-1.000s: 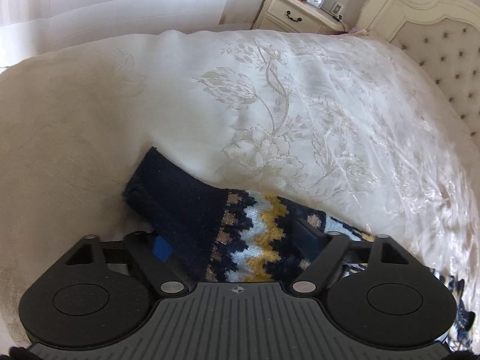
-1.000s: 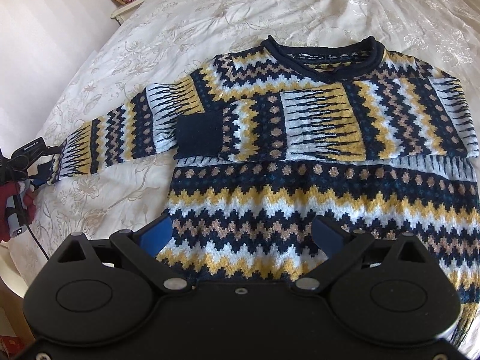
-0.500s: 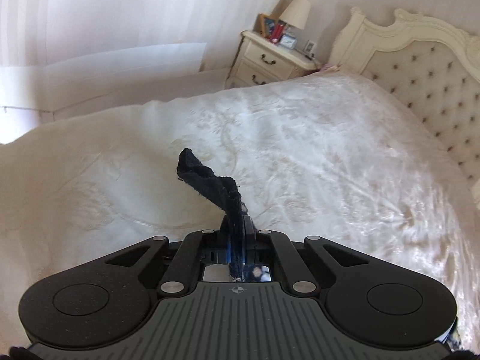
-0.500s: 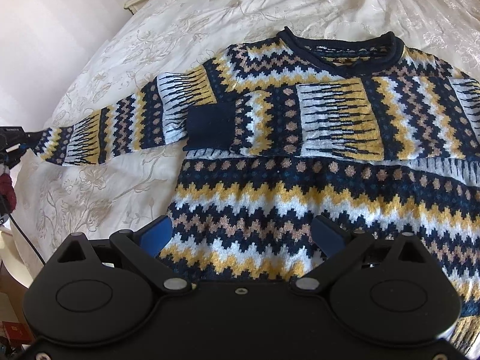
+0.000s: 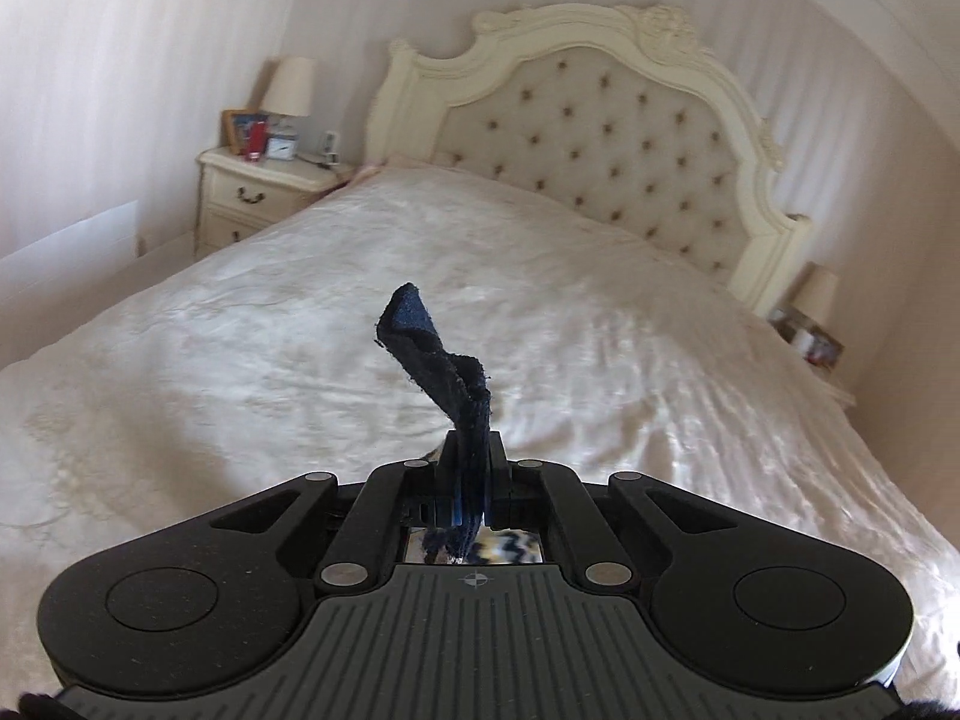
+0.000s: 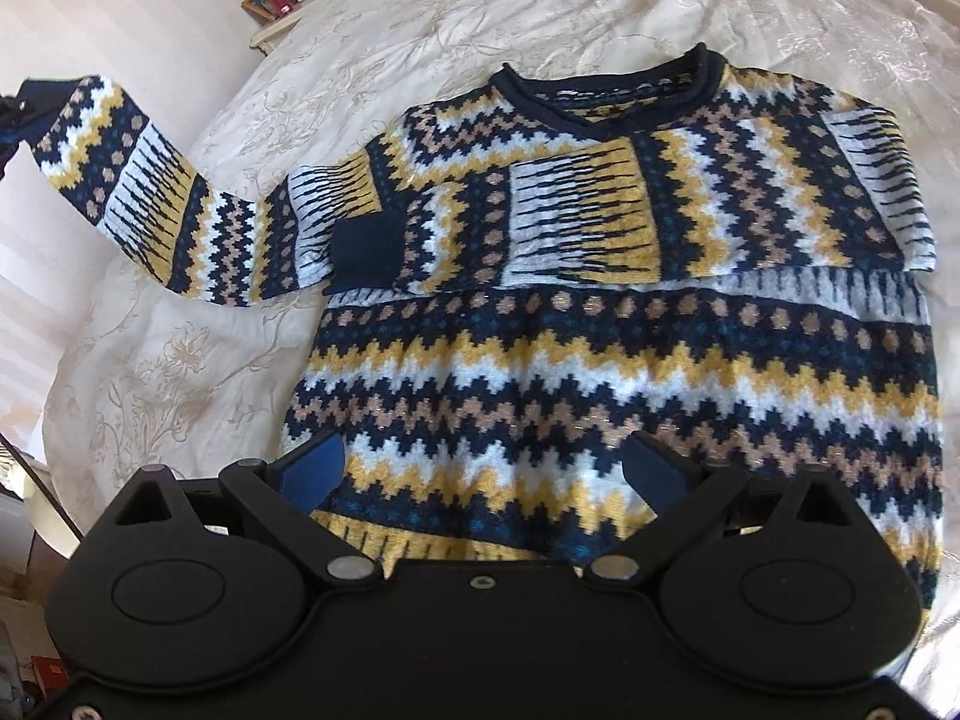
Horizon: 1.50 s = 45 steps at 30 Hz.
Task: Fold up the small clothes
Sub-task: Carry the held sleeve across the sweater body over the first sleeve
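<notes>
Sweater (image 6: 600, 312): flat on bed (image 6: 180, 360); one sleeve already across chest.
Left tongs (image 5: 471, 480): clenched on navy cuff (image 5: 432, 354), lifted at 10 o'clock.
Right tongs (image 6: 480, 474): released, over hem.
Advice: we carry cuff across chest, keeping sleeve taut.

Left gripper (image 5: 470, 468) raised above the bed, jaws clamped tight on the navy cuff (image 5: 432, 354) of the sweater sleeve, angled gently downward; right gripper (image 6: 485, 468) tilted steeply down over the sweater's lower hem, blue-padded fingers (image 6: 317, 471) spread wide, gripping nothing
</notes>
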Each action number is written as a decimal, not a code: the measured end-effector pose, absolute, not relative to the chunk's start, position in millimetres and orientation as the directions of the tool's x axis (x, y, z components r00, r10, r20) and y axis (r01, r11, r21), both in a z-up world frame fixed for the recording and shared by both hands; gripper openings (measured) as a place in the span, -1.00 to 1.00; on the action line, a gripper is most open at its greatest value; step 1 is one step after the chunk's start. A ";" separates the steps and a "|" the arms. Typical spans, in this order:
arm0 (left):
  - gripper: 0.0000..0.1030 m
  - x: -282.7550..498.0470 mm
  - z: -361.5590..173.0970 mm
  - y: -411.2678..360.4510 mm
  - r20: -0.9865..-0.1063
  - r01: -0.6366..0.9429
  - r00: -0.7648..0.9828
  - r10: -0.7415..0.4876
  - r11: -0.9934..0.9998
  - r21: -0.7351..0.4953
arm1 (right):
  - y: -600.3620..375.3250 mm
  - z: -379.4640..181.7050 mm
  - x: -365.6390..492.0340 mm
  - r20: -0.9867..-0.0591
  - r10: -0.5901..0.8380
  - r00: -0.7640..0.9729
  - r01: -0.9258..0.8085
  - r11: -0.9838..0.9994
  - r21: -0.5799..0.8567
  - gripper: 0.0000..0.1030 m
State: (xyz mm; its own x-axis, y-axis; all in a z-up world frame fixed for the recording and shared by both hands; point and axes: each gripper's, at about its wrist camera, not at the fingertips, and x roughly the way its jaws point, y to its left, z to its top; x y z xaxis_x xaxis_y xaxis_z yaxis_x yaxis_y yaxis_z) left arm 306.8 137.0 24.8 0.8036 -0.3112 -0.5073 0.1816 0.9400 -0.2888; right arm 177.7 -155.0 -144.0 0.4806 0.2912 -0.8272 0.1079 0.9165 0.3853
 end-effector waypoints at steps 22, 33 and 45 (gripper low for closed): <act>-0.42 311.2 -94.2 -120.2 -0.695 0.440 0.486 -0.530 0.836 -0.329 | -259.9 -155.4 136.0 -0.829 0.227 0.511 0.246 0.885 0.394 0.93; -0.20 281.0 -95.1 -104.6 -0.707 0.595 0.494 -0.505 0.790 -0.149 | -270.1 -167.5 167.1 -0.839 0.190 0.509 0.276 0.888 0.368 0.93; -0.20 358.9 -159.1 13.0 -0.833 0.305 0.522 -0.184 0.952 -0.019 | -306.4 -175.6 217.1 -0.824 0.113 0.555 0.295 0.900 0.322 0.88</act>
State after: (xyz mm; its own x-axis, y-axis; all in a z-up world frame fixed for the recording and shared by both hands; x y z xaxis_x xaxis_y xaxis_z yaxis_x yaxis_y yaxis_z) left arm 358.9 13.0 -159.1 0.5219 -0.1837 -0.8330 0.3054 0.9520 -0.0187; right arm 217.1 -306.4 -175.6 0.5549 0.1132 -0.8242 0.2949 0.8996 0.3221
